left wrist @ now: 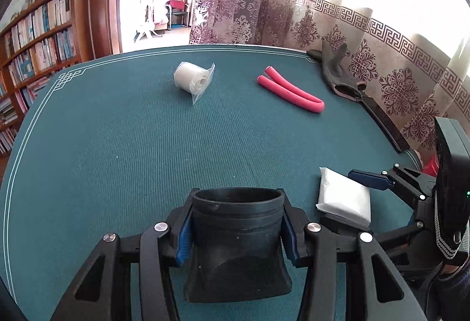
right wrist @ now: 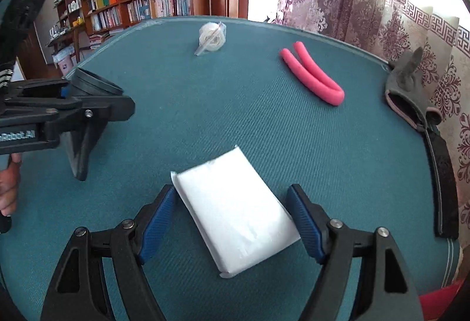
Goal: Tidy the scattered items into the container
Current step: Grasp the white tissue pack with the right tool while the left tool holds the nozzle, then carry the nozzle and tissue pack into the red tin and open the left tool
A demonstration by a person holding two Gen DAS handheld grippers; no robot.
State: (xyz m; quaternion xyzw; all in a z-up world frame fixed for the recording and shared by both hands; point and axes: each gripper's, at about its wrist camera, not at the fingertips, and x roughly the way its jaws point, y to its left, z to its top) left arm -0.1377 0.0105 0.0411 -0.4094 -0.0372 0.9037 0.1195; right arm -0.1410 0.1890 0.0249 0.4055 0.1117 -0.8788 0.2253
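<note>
While the left gripper clamps the black container, centre the right gripper's wide-open, empty jaws round the white packet, then squeeze gently

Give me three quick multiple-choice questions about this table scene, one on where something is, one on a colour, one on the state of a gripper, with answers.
1. Where does the white packet lie?
A. between the right gripper's open fingers
B. inside the black container
C. on the bookshelf

2. What colour is the bent foam tube?
A. yellow
B. pink
C. green

3. What is the left gripper doing?
A. hanging open over the mat
B. clamping the black container
C. gripping the wrapped white roll

Answers: 1 A, the right gripper has blue pads on either side of it; 2 B, it shows pink against the teal mat; 3 B, both pads press the container's sides.
</note>
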